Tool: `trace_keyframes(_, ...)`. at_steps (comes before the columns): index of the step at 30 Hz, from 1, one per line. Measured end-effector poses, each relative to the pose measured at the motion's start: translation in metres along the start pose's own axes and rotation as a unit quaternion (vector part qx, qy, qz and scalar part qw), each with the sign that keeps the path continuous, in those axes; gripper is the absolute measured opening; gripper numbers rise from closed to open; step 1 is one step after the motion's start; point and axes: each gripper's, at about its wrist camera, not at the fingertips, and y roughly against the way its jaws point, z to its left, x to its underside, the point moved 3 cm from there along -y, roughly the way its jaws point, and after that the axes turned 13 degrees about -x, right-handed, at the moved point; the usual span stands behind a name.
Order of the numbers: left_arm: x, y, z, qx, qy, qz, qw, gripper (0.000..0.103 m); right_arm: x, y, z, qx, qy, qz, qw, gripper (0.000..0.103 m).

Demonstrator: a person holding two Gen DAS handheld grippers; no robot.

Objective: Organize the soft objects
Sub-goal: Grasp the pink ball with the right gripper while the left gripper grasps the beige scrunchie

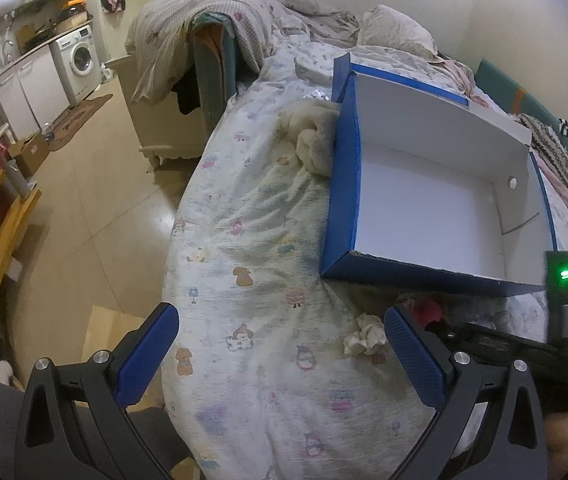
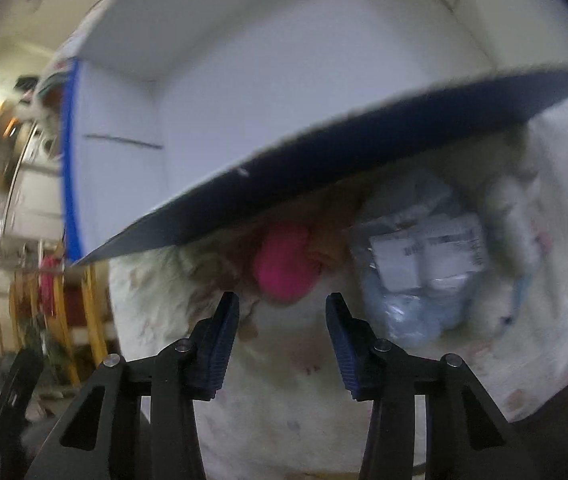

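An open blue shoebox (image 1: 344, 200) with a white inside lies empty on the patterned bed quilt (image 1: 252, 280). A cream fluffy soft thing (image 1: 312, 136) rests against its left wall. A crumpled white cloth (image 1: 366, 334) lies just ahead of my left gripper (image 1: 280, 312), which is open wide above the quilt with nothing in it. A pink soft thing (image 2: 284, 264) sits under the box's near wall (image 2: 324, 168). My right gripper (image 2: 282, 298) points down at it, jaws apart, with the pink thing just beyond the fingertips and not between the pads.
A clear plastic bag (image 2: 416, 272) with pale blue contents and paper labels lies right of the pink thing. The bed's edge drops to a tiled floor (image 1: 96, 208) on the left. A yellow wooden frame (image 1: 0, 240), a cardboard box (image 1: 30, 152) and a washing machine (image 1: 80, 58) stand there.
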Motion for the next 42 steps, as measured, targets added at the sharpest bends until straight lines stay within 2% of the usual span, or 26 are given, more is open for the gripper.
trace_keyframes(2, -0.002, -0.002, 0.001, -0.003, 0.003, 0.002, 1.0000, 0.103, -0.003, -0.007, -0.001, 0.025, -0.005, -0.013, 1.000, 0.044)
trace_keyframes(6, -0.005, -0.005, 0.003, 0.004, 0.010, 0.013, 0.9998, 0.103, -0.007, -0.020, -0.002, 0.036, -0.028, -0.024, 0.999, 0.043)
trace_keyframes(12, -0.007, -0.007, 0.000, 0.012, 0.010, 0.019, 0.9997, 0.103, -0.014, -0.034, 0.007, 0.053, -0.004, -0.022, 0.998, 0.043)
trace_keyframes(18, -0.007, -0.007, -0.001, 0.013, 0.011, 0.020, 0.9997, 0.103, -0.019, -0.027, 0.014, 0.031, 0.017, -0.019, 0.999, 0.042)
trace_keyframes(21, -0.008, -0.009, -0.002, 0.009, 0.009, 0.019, 0.9997, 0.103, -0.013, -0.017, 0.017, 0.011, 0.003, -0.010, 1.000, 0.042)
trace_keyframes(27, -0.003, -0.019, 0.001, 0.004, 0.015, 0.040, 0.9991, 0.103, 0.005, 0.031, 0.025, -0.022, 0.007, -0.006, 1.000, 0.042)
trace_keyframes(29, 0.000, -0.022, -0.002, 0.003, 0.009, 0.049, 0.9988, 0.103, 0.002, 0.055, 0.029, -0.034, 0.011, -0.008, 0.999, 0.042)
trace_keyframes(33, 0.009, -0.030, -0.016, 0.011, -0.018, 0.068, 0.9975, 0.102, 0.001, 0.085, 0.029, -0.058, 0.048, -0.009, 0.997, 0.042)
trace_keyframes(35, 0.017, -0.034, -0.034, 0.025, -0.053, 0.082, 0.9949, 0.102, -0.008, 0.094, 0.032, -0.067, 0.069, -0.014, 0.995, 0.042)
trace_keyframes(36, 0.022, -0.037, -0.044, 0.031, -0.073, 0.089, 0.9928, 0.102, -0.009, 0.090, 0.026, -0.072, 0.073, -0.016, 0.995, 0.042)
trace_keyframes(39, 0.031, -0.042, -0.073, 0.051, -0.120, 0.101, 0.9864, 0.093, -0.005, 0.088, 0.009, -0.091, 0.069, -0.022, 0.993, 0.042)
trace_keyframes(41, 0.033, -0.044, -0.090, 0.059, -0.144, 0.098, 0.9829, 0.092, -0.009, 0.093, -0.004, -0.083, 0.066, -0.025, 0.994, 0.042)
trace_keyframes(42, 0.032, -0.046, -0.096, 0.057, -0.151, 0.097, 0.9821, 0.091, 0.004, 0.084, -0.013, -0.077, 0.065, -0.026, 0.995, 0.042)
